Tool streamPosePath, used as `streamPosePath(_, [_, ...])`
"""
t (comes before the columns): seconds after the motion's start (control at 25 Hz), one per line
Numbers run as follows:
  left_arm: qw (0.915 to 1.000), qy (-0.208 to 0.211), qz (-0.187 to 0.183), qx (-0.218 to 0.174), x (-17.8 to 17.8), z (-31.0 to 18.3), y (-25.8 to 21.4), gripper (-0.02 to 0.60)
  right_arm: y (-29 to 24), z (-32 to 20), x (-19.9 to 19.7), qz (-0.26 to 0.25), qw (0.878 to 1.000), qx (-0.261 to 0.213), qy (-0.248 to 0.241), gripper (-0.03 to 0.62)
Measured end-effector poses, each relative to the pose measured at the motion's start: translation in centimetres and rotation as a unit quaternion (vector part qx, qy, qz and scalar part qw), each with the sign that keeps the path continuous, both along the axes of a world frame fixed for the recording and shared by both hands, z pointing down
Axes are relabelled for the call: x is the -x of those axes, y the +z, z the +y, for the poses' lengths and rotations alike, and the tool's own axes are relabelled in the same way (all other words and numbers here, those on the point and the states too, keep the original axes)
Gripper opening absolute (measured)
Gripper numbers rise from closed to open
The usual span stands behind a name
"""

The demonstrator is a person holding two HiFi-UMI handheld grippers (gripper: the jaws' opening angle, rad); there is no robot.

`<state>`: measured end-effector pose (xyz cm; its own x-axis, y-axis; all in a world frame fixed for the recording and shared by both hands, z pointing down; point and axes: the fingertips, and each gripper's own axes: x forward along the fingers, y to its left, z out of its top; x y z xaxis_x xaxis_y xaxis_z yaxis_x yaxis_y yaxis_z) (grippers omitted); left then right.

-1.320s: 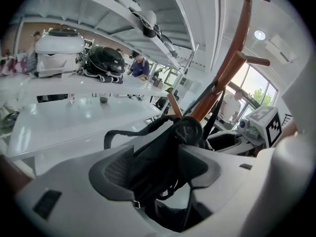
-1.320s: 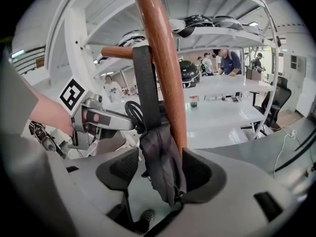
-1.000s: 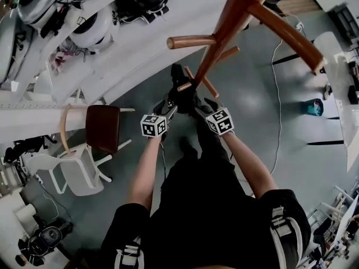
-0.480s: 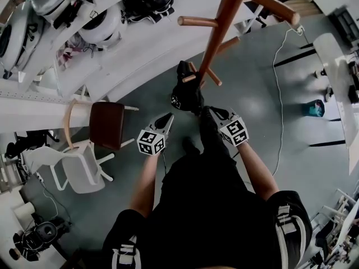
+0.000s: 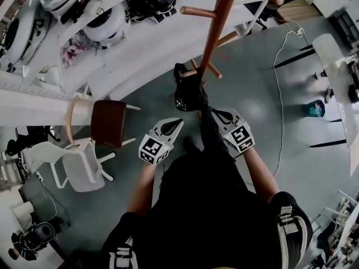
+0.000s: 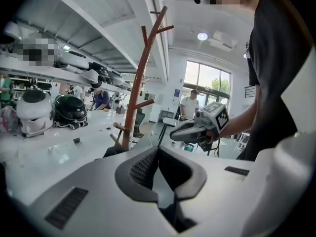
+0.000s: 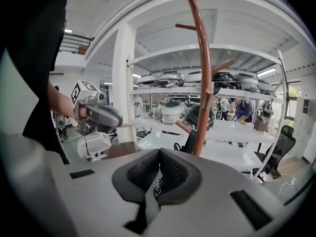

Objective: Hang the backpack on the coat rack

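Observation:
The wooden coat rack (image 5: 216, 29) rises ahead of me, its pegs branching near the top; it also shows as the coat rack (image 6: 138, 83) and the coat rack (image 7: 203, 83). The black backpack (image 5: 188, 91) hangs off the floor beside the pole's foot. My right gripper (image 5: 220, 116) is shut on a backpack strap (image 7: 154, 189) with print on it. My left gripper (image 5: 175, 123) is shut too, a thin strip of strap (image 6: 165, 194) pinched between its pads. Each gripper sees the other: the right gripper (image 6: 178, 132) and the left gripper (image 7: 116, 120).
A brown-seated chair (image 5: 107, 123) and a white chair (image 5: 78, 170) stand to the left. White shelves (image 5: 129, 49) with helmets (image 5: 106, 24) run behind the rack. A white cable (image 5: 279, 94) and a teal object (image 5: 312, 107) lie on the grey floor to the right.
Both grippers closed at the backpack and rose toward me, lifting it off the floor. The rack's pegs now sit higher in the head view.

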<state>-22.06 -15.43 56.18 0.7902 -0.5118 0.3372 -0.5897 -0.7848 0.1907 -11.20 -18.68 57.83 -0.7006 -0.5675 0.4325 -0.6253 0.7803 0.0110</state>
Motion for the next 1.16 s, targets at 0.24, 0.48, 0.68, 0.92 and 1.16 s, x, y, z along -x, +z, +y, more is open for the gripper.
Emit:
streamPosePath(0.24, [0.9999,0.003,0.000,-0.017,-0.8,0.9,-0.5,0.023,-0.6,1.7,0.4,0.000,1.000,-0.008,-0.008,0.015])
streamPosePath(0.48, [0.9998,-0.018,0.005,-0.005,-0.6,1.0,-0.1,0.023,-0.4,2.1,-0.3,0.000,1.000,-0.004,0.000,0.015])
streamPosePath(0.68, [0.9997,-0.020,-0.002,-0.013,-0.8,1.4,-0.2,0.023,-0.1,2.3,-0.7,-0.002,1.000,-0.002,0.005,0.015])
streamPosePath(0.92, [0.9998,-0.015,-0.001,-0.015,-0.9,1.2,-0.3,0.023,-0.1,2.3,-0.6,-0.002,1.000,-0.005,0.010,0.015])
streamPosePath(1.16, [0.9998,-0.013,-0.004,-0.012,-0.7,1.4,0.2,0.023,0.5,2.7,-0.6,-0.002,1.000,-0.001,0.016,0.015])
